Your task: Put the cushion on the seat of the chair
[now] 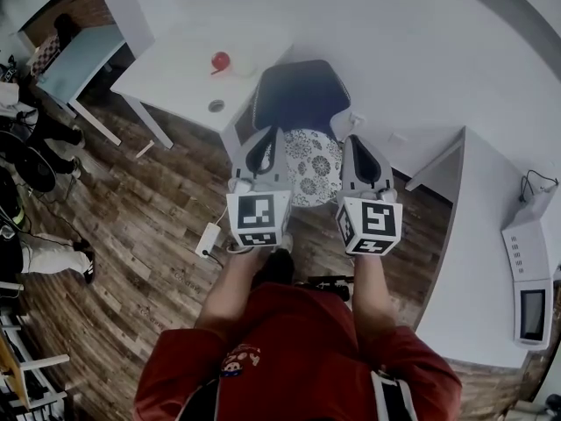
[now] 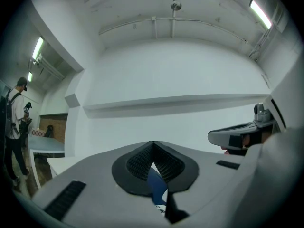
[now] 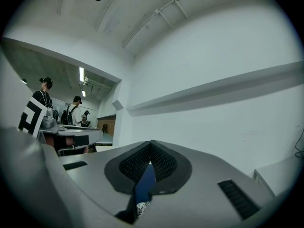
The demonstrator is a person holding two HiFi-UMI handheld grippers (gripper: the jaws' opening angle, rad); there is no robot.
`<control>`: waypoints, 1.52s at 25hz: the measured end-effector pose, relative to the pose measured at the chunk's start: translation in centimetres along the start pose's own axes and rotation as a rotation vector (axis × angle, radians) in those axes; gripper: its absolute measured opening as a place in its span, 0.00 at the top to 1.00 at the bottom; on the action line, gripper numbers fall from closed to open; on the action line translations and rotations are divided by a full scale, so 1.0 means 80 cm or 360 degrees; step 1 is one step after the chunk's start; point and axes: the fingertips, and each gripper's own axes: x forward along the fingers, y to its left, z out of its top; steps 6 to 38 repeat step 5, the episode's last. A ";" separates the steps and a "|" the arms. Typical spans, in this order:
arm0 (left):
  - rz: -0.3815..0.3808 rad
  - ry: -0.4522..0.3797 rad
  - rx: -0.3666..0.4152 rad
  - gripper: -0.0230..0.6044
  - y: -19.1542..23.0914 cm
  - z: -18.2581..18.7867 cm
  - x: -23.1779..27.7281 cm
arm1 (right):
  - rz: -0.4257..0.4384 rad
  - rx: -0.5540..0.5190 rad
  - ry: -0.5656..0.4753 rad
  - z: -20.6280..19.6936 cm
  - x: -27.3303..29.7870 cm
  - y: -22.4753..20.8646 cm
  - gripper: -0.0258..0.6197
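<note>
The brown wood floor (image 1: 149,235) is under me. A white surface (image 1: 175,73) stands beside the dark chair (image 1: 298,95) with its rounded seat. The soft cushion (image 1: 311,169) has a flower print. It sits at the chair's near edge, between my grippers. Both my arms reach forward. My left gripper (image 1: 266,147) pinches the cushion's left side and my right gripper (image 1: 361,152) pinches its right side.
</note>
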 end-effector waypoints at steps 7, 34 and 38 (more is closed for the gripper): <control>-0.0001 -0.0015 -0.0004 0.92 0.002 0.001 0.006 | 0.0000 -0.0003 0.0015 -0.004 0.008 -0.004 0.92; -0.0001 -0.0015 -0.0004 0.92 0.002 0.001 0.006 | 0.0000 -0.0003 0.0015 -0.004 0.008 -0.004 0.92; -0.0001 -0.0015 -0.0004 0.92 0.002 0.001 0.006 | 0.0000 -0.0003 0.0015 -0.004 0.008 -0.004 0.92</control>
